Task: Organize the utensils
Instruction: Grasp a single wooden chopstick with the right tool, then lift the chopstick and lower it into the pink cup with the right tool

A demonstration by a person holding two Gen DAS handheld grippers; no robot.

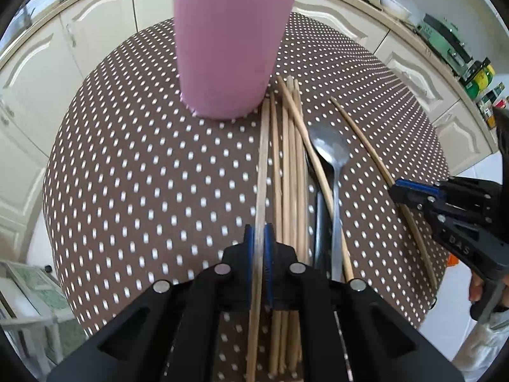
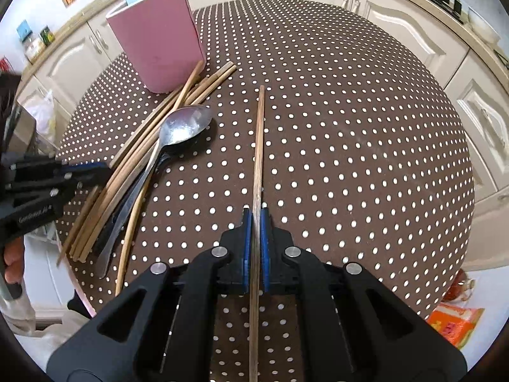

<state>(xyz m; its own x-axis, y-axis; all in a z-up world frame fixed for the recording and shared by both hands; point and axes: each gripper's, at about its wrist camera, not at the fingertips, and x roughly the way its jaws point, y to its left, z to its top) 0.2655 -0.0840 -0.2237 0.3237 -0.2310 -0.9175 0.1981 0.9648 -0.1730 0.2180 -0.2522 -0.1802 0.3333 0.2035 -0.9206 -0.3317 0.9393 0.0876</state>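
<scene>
A pink cup (image 1: 230, 47) stands on the brown dotted table, holding a blue utensil and a wooden stick; it also shows in the right wrist view (image 2: 157, 36). A pile of wooden chopsticks (image 1: 291, 172) and a metal spoon (image 1: 331, 152) lie beside it, also seen in the right wrist view as chopsticks (image 2: 133, 156) and spoon (image 2: 181, 127). My left gripper (image 1: 260, 232) is shut on one chopstick (image 1: 262, 159) at the pile's left edge. My right gripper (image 2: 256, 216) is shut on a separate chopstick (image 2: 259, 140), which lies apart to the right of the pile.
The round table (image 2: 350, 127) has a brown cloth with white dots. Cream kitchen cabinets (image 1: 79, 38) and a counter ring it. An orange packet (image 2: 455, 321) lies on the floor at right. The right gripper's body (image 1: 451, 213) reaches in over the table's right edge.
</scene>
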